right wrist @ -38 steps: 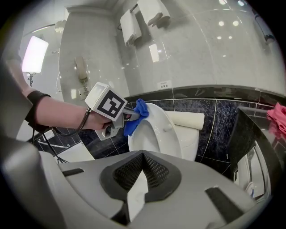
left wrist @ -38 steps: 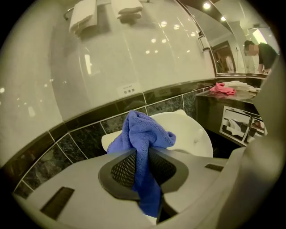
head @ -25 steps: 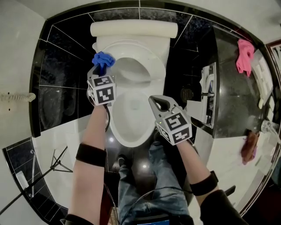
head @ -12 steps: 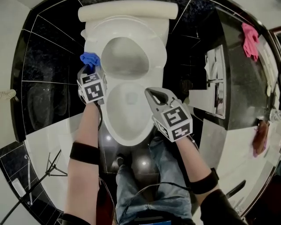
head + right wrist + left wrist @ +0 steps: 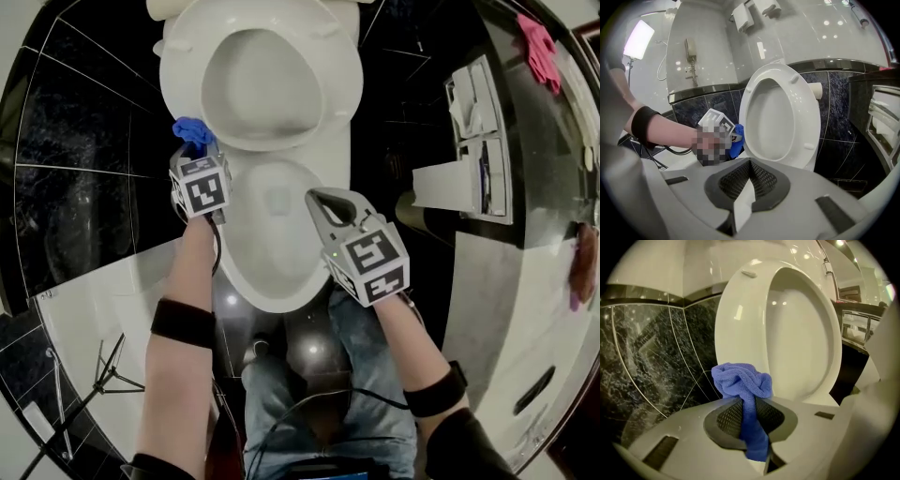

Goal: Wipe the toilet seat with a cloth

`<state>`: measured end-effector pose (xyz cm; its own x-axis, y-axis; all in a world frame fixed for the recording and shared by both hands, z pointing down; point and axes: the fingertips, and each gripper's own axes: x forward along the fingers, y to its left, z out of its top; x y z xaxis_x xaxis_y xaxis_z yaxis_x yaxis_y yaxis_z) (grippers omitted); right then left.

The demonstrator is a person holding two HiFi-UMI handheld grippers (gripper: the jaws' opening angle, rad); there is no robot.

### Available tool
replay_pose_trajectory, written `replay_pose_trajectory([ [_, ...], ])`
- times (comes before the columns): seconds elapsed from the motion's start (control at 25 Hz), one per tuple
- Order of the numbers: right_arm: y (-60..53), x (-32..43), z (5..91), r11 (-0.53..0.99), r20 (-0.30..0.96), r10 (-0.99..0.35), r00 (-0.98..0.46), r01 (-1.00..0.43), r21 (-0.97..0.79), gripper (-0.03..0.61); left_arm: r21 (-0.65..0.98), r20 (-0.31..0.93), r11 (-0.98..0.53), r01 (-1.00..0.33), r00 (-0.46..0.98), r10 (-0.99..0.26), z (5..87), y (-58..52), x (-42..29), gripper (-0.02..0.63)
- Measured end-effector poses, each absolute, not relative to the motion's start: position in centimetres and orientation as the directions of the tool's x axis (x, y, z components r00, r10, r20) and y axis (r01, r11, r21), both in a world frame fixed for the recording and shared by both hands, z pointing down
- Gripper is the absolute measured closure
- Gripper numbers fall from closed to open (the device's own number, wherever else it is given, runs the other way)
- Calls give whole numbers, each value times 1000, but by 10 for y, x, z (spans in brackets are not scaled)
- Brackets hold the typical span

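The white toilet seat stands raised against the tank, above the bowl rim. In the left gripper view the seat rises just ahead, and in the right gripper view the seat is upright with its bumpers showing. My left gripper is shut on a bunched blue cloth beside the seat's lower left edge. The cloth bulges out past the left gripper. My right gripper hovers over the bowl's right side, shut. The right gripper holds nothing, and the cloth shows beyond it.
Black tiled wall lies left of the toilet. A shelf unit with paper is at the right and a pink cloth hangs far right. A tripod stand is at lower left. The person's jeans are below the bowl.
Both grippers have come down toward the bowl, the left one carrying the cloth along the seat's left side. The toilet now sits higher in the head view.
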<state>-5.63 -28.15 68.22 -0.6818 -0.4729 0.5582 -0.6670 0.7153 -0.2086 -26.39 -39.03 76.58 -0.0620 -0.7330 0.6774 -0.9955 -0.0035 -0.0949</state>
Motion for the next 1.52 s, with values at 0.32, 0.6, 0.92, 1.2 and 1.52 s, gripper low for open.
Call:
replay_pose_trajectory([
  [0.32,-271,-46,702,696,565,-497,-659,-692,-194,561,-48,724,-47,-998,-2,-690,816,-374,-233,548],
  [0.6,-272,-38,708,689,572,-504,-648,-700,-186,561,-17,768,-118,-993,62,-637,843,-365,-205,548],
  [0.92,-272,-34,713,690,575,-506,-643,-702,-177,561,11,788,-158,-987,106,-606,858,-357,-182,548],
  [1.2,-262,-37,692,692,580,-504,-640,-701,-172,562,-25,790,-172,-985,86,-608,829,-334,-199,548],
  [1.52,-223,-51,604,688,571,-516,-639,-706,-168,561,-17,735,-191,-982,117,-668,699,-275,-201,548],
])
